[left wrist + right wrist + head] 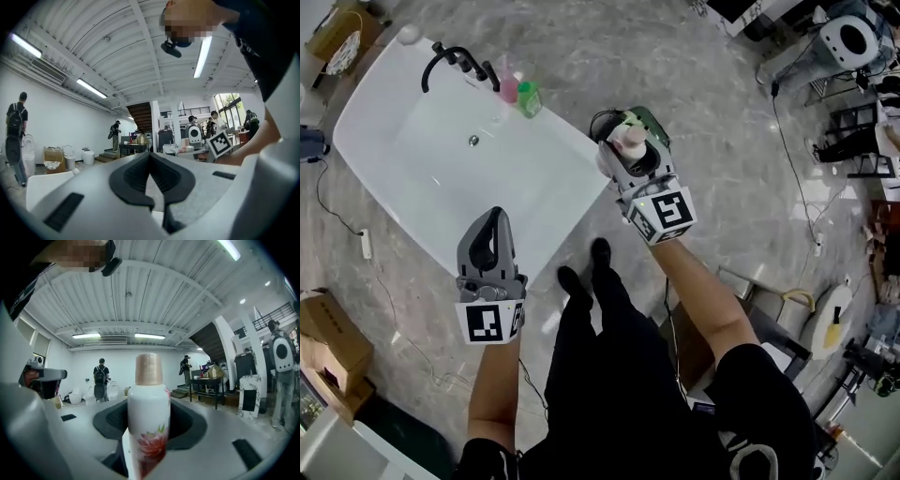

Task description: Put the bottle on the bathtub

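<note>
A white bottle [630,141] with a pinkish-gold cap and a red flower print stands upright between the jaws of my right gripper [630,155], held above the marble floor just off the right edge of the white bathtub [384,131]. In the right gripper view the bottle [149,413] fills the middle, and the right gripper [149,427] is shut on it. My left gripper [493,225] hovers by the tub's near rim. In the left gripper view the left gripper [150,155] has its jaws together with nothing between them. Both grippers point upward.
A black faucet [455,61], a pink bottle [508,86] and a green bottle [529,98] stand on the tub's far rim. Cardboard boxes [328,342] lie at the left, and a power strip [364,244] with cables on the floor. People stand far off in the hall.
</note>
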`<state>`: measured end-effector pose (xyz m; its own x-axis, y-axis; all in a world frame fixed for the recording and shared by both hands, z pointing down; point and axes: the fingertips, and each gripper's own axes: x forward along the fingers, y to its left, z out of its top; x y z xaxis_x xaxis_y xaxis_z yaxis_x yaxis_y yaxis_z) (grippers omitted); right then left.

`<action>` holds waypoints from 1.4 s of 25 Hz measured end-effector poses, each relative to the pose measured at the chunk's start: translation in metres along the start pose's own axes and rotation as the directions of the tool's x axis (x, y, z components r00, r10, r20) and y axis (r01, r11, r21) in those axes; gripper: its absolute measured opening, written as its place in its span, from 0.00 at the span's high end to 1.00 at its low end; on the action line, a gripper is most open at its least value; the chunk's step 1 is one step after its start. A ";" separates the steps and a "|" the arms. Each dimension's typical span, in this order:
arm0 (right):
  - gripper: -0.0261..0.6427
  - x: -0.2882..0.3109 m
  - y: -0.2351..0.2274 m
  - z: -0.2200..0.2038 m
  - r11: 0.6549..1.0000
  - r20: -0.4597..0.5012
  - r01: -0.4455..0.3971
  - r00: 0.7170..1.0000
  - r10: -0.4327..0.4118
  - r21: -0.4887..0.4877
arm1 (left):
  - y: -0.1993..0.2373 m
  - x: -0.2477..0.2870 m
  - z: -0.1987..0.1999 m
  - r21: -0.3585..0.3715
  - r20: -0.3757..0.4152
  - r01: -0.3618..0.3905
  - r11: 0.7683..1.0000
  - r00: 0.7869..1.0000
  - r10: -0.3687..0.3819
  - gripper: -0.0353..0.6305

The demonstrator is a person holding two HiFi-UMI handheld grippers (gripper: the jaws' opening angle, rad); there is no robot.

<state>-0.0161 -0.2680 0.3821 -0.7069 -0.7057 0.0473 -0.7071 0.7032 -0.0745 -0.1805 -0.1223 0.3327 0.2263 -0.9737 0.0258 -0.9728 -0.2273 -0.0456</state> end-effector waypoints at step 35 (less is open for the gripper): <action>0.63 0.198 -0.072 -0.350 0.996 -0.029 -0.069 0.997 0.068 -0.060 | -0.002 0.153 -0.322 -0.187 -0.059 0.080 0.979 0.994 -0.093 0.94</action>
<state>-0.1121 -0.4281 0.7452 -0.7534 -0.6537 0.0714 -0.6562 0.7544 -0.0180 -0.1599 -0.2655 0.6582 0.3120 -0.9459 0.0888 -0.9437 -0.2978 0.1440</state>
